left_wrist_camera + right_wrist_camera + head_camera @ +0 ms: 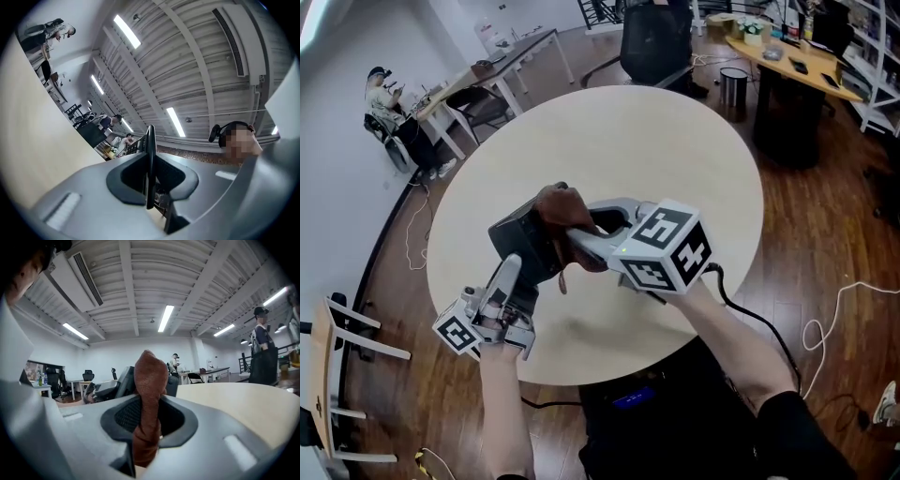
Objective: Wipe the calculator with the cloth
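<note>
The left gripper (514,274) is squeezing its jaws almost shut on the thin edge of the black calculator (517,236). It is holding the calculator up over the round table (656,141). The right gripper (579,236) is pinching a brown cloth (562,208) tight between its jaws. The cloth is touching the calculator's far corner.

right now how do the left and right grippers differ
The left gripper is shut on a thin black calculator held edge-on; the right gripper is shut on a bunched brown cloth. In the head view the left gripper reaches in from below, the right gripper from the right. Both are holding something.
</note>
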`<move>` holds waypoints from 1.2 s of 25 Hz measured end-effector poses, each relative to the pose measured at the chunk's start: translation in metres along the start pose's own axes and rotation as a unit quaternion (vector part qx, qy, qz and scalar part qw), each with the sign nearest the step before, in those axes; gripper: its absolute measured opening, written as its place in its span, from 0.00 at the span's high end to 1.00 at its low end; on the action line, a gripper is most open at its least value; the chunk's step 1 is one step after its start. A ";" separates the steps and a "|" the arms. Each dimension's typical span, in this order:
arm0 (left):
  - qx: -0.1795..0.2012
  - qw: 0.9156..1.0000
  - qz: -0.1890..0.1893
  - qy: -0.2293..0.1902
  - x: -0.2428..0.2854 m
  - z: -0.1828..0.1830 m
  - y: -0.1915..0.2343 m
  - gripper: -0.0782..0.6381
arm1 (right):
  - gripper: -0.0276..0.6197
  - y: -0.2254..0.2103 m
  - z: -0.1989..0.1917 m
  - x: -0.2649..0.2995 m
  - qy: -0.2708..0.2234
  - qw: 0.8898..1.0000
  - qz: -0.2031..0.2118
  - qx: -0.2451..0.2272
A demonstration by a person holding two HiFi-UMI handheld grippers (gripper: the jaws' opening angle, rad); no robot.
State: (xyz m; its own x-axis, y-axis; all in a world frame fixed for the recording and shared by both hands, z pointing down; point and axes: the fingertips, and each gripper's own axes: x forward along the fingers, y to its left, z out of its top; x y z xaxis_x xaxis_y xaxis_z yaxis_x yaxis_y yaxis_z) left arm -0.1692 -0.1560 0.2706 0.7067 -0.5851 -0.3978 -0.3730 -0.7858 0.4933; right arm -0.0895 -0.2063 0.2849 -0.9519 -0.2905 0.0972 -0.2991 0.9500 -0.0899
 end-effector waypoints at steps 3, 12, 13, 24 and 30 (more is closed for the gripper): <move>0.010 1.000 0.012 0.001 -0.009 -0.001 0.008 0.81 | 0.83 -0.028 -0.010 -0.002 0.012 0.999 -0.038 0.014; 0.041 0.999 0.019 0.010 -0.007 -0.001 0.007 0.81 | 0.83 0.015 0.036 -0.016 -0.044 0.998 0.031 0.045; 0.046 0.999 0.015 0.013 -0.005 -0.002 0.004 0.81 | 0.83 0.024 0.039 -0.012 -0.042 0.997 0.045 0.040; 0.042 0.999 -0.004 0.008 -0.007 -0.010 -0.002 0.81 | 0.83 -0.055 -0.001 -0.014 0.020 0.997 -0.071 0.029; -0.014 0.999 -0.016 -0.050 -0.011 0.006 0.000 0.81 | 0.83 -0.052 0.004 -0.038 -0.019 0.995 -0.078 0.055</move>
State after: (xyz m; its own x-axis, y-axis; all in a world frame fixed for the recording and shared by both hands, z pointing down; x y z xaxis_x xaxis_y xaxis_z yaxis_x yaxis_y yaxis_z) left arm -0.1805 -0.1511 0.2708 0.6542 -0.5778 -0.4880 -0.3328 -0.7993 0.5003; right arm -0.0378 -0.2449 0.2818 -0.8949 -0.4389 0.0815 -0.4463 0.8755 -0.1855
